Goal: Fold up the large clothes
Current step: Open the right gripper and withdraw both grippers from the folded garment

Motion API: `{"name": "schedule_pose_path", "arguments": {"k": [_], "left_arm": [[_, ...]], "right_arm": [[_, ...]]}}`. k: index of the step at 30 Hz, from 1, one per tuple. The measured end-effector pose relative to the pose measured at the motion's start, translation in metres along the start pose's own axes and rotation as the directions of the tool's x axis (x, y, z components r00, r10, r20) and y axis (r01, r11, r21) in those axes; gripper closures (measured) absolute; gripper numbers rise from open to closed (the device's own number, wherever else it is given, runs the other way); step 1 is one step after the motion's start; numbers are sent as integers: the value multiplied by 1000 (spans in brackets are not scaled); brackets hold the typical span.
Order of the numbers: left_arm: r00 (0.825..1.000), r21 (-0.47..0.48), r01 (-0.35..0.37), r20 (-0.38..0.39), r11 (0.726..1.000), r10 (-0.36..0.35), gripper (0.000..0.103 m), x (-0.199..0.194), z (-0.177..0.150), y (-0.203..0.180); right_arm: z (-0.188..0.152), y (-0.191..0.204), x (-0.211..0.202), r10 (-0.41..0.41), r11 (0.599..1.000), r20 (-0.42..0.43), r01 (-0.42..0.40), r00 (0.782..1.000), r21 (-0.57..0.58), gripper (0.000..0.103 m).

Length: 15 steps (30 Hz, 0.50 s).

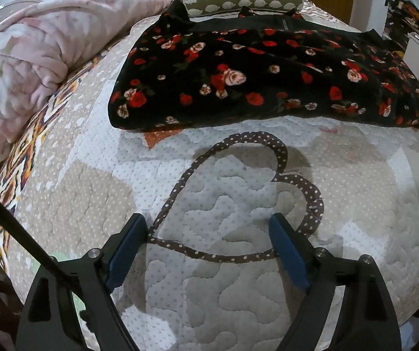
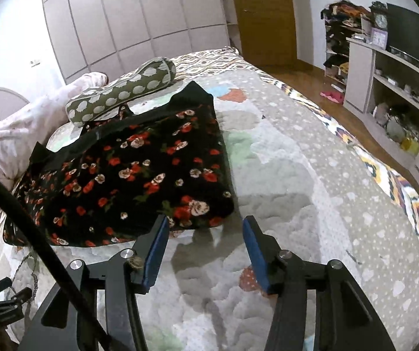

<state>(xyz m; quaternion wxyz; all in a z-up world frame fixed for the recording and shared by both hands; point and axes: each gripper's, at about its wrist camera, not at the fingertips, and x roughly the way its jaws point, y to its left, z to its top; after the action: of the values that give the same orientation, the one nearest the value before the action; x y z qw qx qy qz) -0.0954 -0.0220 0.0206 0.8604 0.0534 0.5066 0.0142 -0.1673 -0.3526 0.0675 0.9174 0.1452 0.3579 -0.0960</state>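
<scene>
The fingers of the left gripper [image 1: 208, 219] stand wide apart and grasp nothing; they hang just above the quilt [image 1: 238, 292] of the bed, and a thin brown strap with white dots [image 1: 282, 152] lies in loops on the quilt between and around them. One blue pad [image 1: 127, 251] is close to the strap at the left, but I cannot tell if it touches. The fingers of the right gripper [image 2: 206, 225] are also released, with nothing between them, and they hang over bare quilt just to the right of the near corner of the garment. The black garment with red and cream roses [image 1: 253, 82] lies folded and flat on the quilt, beyond the strap, in the middle of the bed. At its far edge a green bolster pillow with pale spots [image 1: 238, 1] rests against it. On the left side a pink flowered blanket [image 1: 33, 64] is piled up. Far on the right stands a shelf unit [image 2: 391, 93] by the wooden floor.
</scene>
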Motion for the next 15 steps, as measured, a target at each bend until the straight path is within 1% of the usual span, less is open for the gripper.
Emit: {"name": "schedule_pose_path", "arguments": {"k": [6,10,15], "left_arm": [[1000,-12,-3,0,1000,3,10,3,-1,3],[1000,-41,10,-11,999,-10,4,6,-2,8],[1000,-45,12,-13,999,-12,3,7,-2,9]], "right_arm": [[-5,0,3,0,1000,-20,0,1000,15,46],[-7,0,5,-1,1000,-23,1,1000,25,43],[-8,0,7,3,1000,-32,-2,999,30,43]]}}
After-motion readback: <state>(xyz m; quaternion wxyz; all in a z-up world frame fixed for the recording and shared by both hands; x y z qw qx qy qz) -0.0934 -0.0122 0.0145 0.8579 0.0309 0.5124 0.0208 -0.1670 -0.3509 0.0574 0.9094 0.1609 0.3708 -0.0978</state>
